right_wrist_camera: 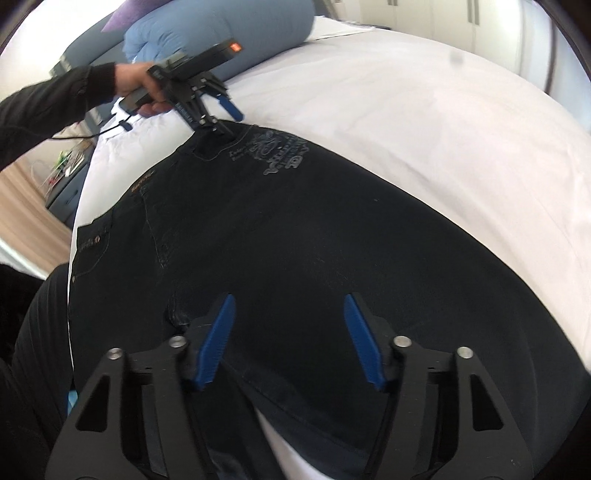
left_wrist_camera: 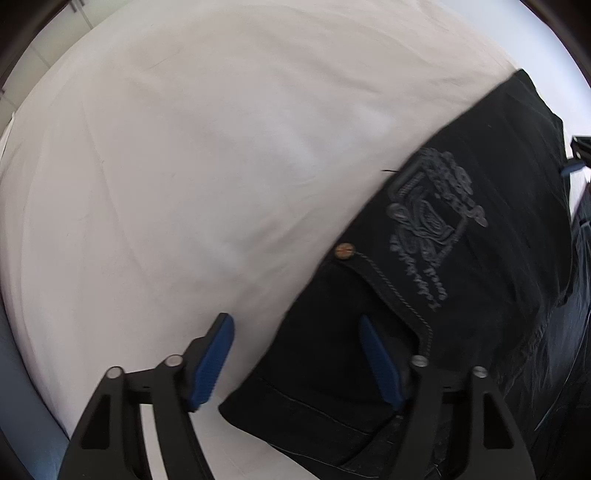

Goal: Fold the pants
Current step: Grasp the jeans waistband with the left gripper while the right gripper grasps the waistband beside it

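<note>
Black jeans (left_wrist_camera: 461, 177) with a grey embroidered emblem (left_wrist_camera: 432, 221) lie flat on a white bed sheet (left_wrist_camera: 184, 147). My left gripper (left_wrist_camera: 295, 325) points down over the corner of the waistband. It stands open, one blue pad over the sheet and the other over the denim. In the right wrist view the jeans (right_wrist_camera: 295, 240) fill the middle, and my right gripper (right_wrist_camera: 290, 301) hovers open above the dark fabric near the seat. The left gripper (right_wrist_camera: 227, 118) shows at the jeans' far corner, held by a person's hand (right_wrist_camera: 133, 85).
A blue pillow (right_wrist_camera: 221, 33) lies at the head of the bed (right_wrist_camera: 406, 110). A wooden floor (right_wrist_camera: 29, 206) and a low dark cabinet (right_wrist_camera: 66, 199) lie to the left of the bed. Pale wardrobe doors (right_wrist_camera: 461, 22) stand behind it.
</note>
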Demonstrator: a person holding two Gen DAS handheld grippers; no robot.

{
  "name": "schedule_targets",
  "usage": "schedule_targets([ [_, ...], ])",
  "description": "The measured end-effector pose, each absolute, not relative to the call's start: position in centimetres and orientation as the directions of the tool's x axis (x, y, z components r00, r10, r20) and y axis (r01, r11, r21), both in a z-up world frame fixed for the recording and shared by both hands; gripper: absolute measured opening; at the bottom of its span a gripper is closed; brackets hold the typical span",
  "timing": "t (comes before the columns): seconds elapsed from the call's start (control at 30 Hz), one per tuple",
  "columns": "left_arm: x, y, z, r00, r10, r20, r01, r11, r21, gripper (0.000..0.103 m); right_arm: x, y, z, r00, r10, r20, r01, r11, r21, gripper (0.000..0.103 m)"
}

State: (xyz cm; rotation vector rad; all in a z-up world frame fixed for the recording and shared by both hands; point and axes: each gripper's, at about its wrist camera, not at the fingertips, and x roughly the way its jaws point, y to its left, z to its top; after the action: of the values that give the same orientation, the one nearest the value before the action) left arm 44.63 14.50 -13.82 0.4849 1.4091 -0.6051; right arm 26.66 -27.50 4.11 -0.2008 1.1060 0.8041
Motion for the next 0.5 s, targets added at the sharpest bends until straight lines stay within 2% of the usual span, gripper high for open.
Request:
schedule_targets([
  [0.07,45.2,15.6,-13.9,0.036,-0.122,-0.992,0.627,0.776,-0.073,0.077,26.9,-26.8,3.8,0.197,0.475,-0.858,-0.683,0.694,0.228,0.05],
  [0.13,45.1,16.4,-14.3,0.016,-0.123,-0.992,0.615,0.784,-0.087,0.075,27.5,-26.4,3.8,0.192,0.472,-0.86,-0.695,0.684,0.22,0.047],
  [0.27,45.1,16.9,-14.9,-0.003,-0.101,-0.995,0.611,0.788,-0.081,0.064,29.4,-25.6,4.1,0.199,0.471,-0.859,-0.7,0.682,0.212,0.047],
  [0.33,45.1,16.9,-14.0,-0.01,-0.112,-0.994,0.613,0.785,-0.094,0.034,30.5,-25.4,4.7,0.208,0.466,-0.86,-0.696,0.688,0.204,0.047],
  [0.4,45.0,17.6,-12.7,0.003,-0.104,-0.995,0.633,0.77,-0.079,0.023,31.8,-24.8,5.2,0.219,0.454,-0.863,-0.697,0.692,0.187,0.047],
  [0.5,43.3,17.5,-11.8,0.08,-0.053,-0.995,0.669,0.743,0.014,0.012,33.3,-23.8,5.4,0.223,0.438,-0.871,-0.702,0.692,0.168,0.045],
])
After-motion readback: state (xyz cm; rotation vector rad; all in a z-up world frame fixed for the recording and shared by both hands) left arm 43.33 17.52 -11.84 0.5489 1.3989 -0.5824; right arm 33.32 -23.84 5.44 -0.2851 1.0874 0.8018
